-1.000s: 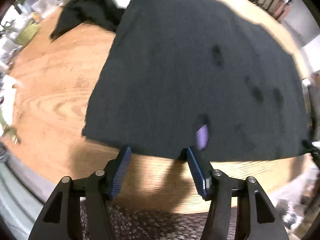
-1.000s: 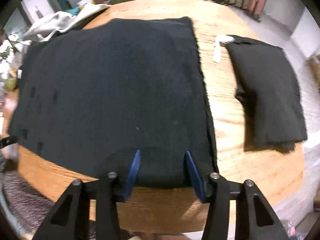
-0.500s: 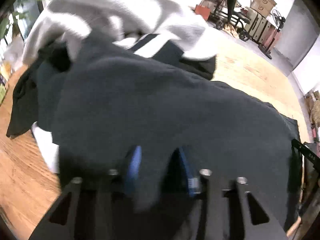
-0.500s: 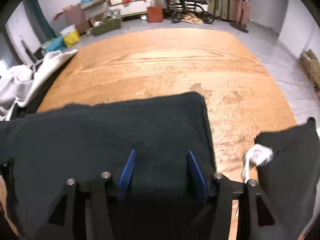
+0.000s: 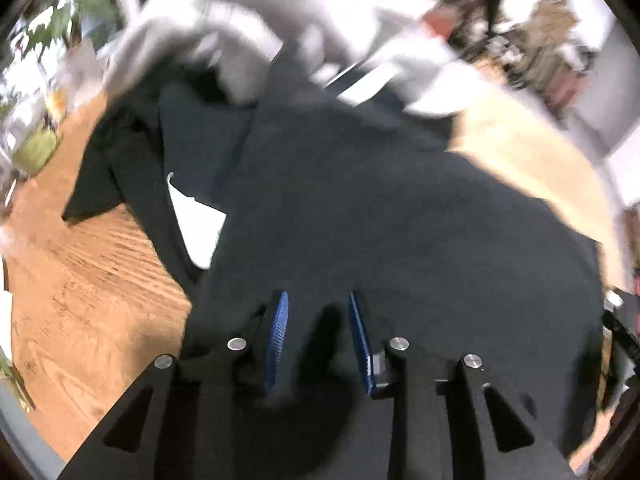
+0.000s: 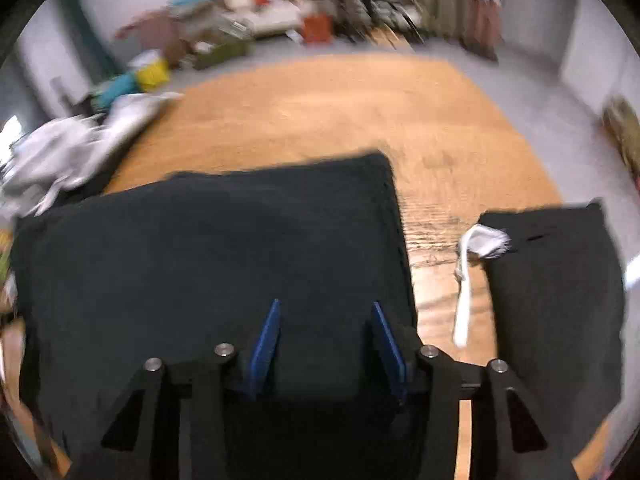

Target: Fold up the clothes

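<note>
In the left wrist view, the wooden counter [image 5: 80, 288] filled the left side of the frame. A pile of white and grey clothing [image 5: 248, 28], blurred, lay across the upper middle, with dark clothes beneath it. The black garment [image 5: 400, 220] spread from the centre to the right edge and ran down under the left tool [image 5: 318, 336] at the lower middle. Its blue pads [image 5: 280, 332] stood at a moderate gap and were spreading apart; black cloth lay between them, but whether the pads pressed on it could not be told.

In the right wrist view, the same white clothing [image 6: 68, 152] sat at the far left. The black garment [image 6: 208, 256] covered the left and centre, its folded edge running across the middle of the frame. The right tool [image 6: 324, 332] at lower centre stood fairly wide, cloth between its pads without a clear pinch. Bare counter [image 6: 340, 112] lay beyond. At the right sat a folded black garment [image 6: 556, 288] with a white drawstring [image 6: 464, 300] hanging beside it.
</note>
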Available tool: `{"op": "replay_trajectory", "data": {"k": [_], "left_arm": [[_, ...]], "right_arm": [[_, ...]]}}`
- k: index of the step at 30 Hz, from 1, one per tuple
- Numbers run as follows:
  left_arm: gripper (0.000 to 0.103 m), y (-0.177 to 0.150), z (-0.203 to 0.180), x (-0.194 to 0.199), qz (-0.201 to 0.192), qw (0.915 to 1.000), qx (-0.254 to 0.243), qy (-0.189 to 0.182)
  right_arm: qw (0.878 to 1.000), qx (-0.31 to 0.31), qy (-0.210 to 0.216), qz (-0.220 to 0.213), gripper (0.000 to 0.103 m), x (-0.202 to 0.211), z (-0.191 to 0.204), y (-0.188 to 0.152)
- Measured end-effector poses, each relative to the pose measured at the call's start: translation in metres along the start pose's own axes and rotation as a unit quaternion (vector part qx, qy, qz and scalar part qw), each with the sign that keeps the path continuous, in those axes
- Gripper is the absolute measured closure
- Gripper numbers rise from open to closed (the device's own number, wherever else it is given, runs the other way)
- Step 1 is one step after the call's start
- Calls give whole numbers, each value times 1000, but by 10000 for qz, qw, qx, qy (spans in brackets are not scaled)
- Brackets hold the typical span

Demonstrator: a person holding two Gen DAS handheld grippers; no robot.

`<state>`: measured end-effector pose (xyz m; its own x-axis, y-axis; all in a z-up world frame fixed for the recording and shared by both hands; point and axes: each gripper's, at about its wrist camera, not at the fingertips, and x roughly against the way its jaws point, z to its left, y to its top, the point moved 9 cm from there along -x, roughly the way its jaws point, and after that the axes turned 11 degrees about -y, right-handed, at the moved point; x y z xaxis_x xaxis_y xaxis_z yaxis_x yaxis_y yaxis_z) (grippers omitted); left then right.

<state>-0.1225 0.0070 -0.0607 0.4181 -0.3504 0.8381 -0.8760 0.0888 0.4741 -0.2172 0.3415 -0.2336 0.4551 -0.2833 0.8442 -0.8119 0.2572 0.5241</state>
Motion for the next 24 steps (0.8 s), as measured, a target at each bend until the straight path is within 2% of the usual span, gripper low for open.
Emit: {"op": "replay_trajectory", "data": {"k": [1, 2, 3, 5, 7, 8, 11, 13, 18, 21, 24], "left_arm": [[56, -5, -12, 21, -150, 9995, -265, 62], [41, -11, -22, 43, -282, 9980, -536, 173], [31, -9, -30, 50, -305, 9970, -690, 194], [30, 0, -43, 55, -275, 9953, -916, 170], [30, 10, -57, 59, -245, 9931, -1142, 146], [30, 20, -59, 57, -245, 9926, -1187, 79], [30, 12, -65, 80, -486, 9909, -1248, 134], [30, 1, -72, 84, -567, 9897, -1306, 154], [30, -26, -74, 46, -421, 9898, -1353, -164], [30, -44, -94, 27, -303, 9853, -1680, -109], [30, -62, -115, 13, -161, 9797, -1996, 42]], "right_arm": [[9995, 156, 70, -274, 39, 25, 8, -7], [9980, 308, 143, -541, 23, 50, 17, -14], [9963, 412, 240, -712, 20, 74, 21, -24], [9917, 617, 431, -1044, 19, 123, 31, -43], [9896, 733, 536, -1112, 16, 159, 32, -61], [9895, 683, 547, -1154, 15, 171, 28, -68], [9904, 439, 589, -1170, 10, 195, 8, -89], [9943, 286, 513, -894, 9, 185, -6, -105], [9994, -330, 116, -19, 10, 143, -50, -143], [9956, -789, -41, 504, 16, 115, -78, -164], [9930, -958, -98, 685, 16, 110, -96, -176]]}}
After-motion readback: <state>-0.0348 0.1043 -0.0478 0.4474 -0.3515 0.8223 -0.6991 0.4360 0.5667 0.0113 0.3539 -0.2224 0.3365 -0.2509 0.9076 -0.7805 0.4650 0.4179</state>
